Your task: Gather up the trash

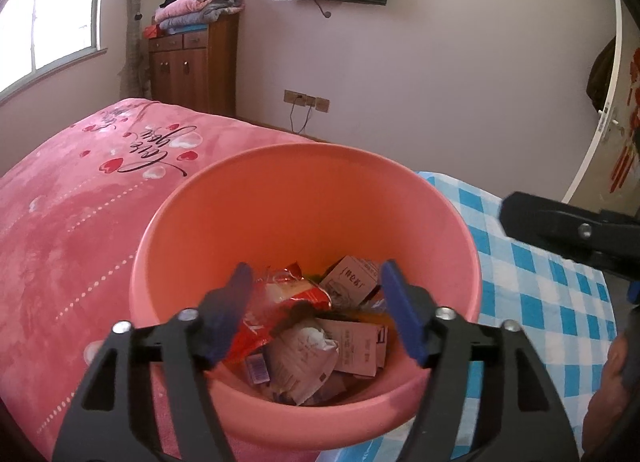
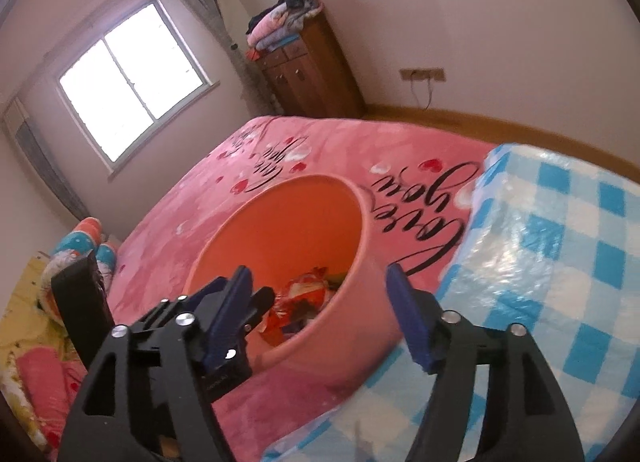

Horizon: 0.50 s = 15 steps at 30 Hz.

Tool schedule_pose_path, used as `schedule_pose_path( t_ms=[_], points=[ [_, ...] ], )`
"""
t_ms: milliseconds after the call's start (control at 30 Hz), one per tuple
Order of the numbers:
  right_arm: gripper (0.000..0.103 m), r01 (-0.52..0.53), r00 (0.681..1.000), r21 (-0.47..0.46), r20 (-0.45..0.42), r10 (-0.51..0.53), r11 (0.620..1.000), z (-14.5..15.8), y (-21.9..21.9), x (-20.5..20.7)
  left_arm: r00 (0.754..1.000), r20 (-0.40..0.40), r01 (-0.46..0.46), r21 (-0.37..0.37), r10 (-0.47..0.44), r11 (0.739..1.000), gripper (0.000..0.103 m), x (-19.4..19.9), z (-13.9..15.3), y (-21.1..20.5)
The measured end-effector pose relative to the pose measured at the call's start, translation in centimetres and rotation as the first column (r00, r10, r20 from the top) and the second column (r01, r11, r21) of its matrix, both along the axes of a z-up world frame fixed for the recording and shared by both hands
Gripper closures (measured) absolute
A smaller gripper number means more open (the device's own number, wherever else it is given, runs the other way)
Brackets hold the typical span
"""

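Seemingly nearly done, wrappers and cartons point(image 1: 320, 334) already lay in the pink bucket point(image 1: 280, 197) ahead of both empty, parted tongs, left gripper point(image 1: 320, 310) and right gripper point(image 2: 320, 310); no loose trash showed.

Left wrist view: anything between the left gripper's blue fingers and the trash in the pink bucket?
Nothing. In the left wrist view the open left gripper frames the crumpled wrappers and paper trash inside the round pink plastic bucket, gap bare.

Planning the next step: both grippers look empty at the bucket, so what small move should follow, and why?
Probably lift the left gripper back off the pink bucket: its jaws are open, holding nothing, and wrappers already lie inside. The right gripper is open too.
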State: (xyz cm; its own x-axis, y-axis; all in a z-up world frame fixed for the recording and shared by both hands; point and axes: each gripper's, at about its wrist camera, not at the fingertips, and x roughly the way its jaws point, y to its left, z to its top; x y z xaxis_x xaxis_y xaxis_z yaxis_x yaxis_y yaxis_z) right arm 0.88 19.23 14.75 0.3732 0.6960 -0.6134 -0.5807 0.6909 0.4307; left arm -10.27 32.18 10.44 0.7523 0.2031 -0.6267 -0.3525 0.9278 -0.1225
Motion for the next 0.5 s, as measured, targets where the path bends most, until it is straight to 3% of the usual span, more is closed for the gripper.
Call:
schedule_pose_path(
  t_ms=[133,300,500],
  points=[
    [0.021,0.041,0.998,-0.024,0.048,-0.040,0.999,0.0,-1.4,-0.7,1.000,-0.009,-0.006,0.048,0.007,0.999,0.021,0.0,0.2,-0.8],
    [0.014,0.102,0.991,-0.042,0.088,-0.098,0.994,-0.1,-3.7,-1.2,1.000,-0.007,0.003,0.085,-0.003,0.996,0.015,-0.1,0.8,-2.1],
    [0.014,0.169,0.979,-0.070,0.129,-0.159,0.983,-0.4,-6.7,-1.8,1.000,0.002,0.029,0.114,-0.029,0.993,0.012,0.0,1.5,-4.5]
  ],
)
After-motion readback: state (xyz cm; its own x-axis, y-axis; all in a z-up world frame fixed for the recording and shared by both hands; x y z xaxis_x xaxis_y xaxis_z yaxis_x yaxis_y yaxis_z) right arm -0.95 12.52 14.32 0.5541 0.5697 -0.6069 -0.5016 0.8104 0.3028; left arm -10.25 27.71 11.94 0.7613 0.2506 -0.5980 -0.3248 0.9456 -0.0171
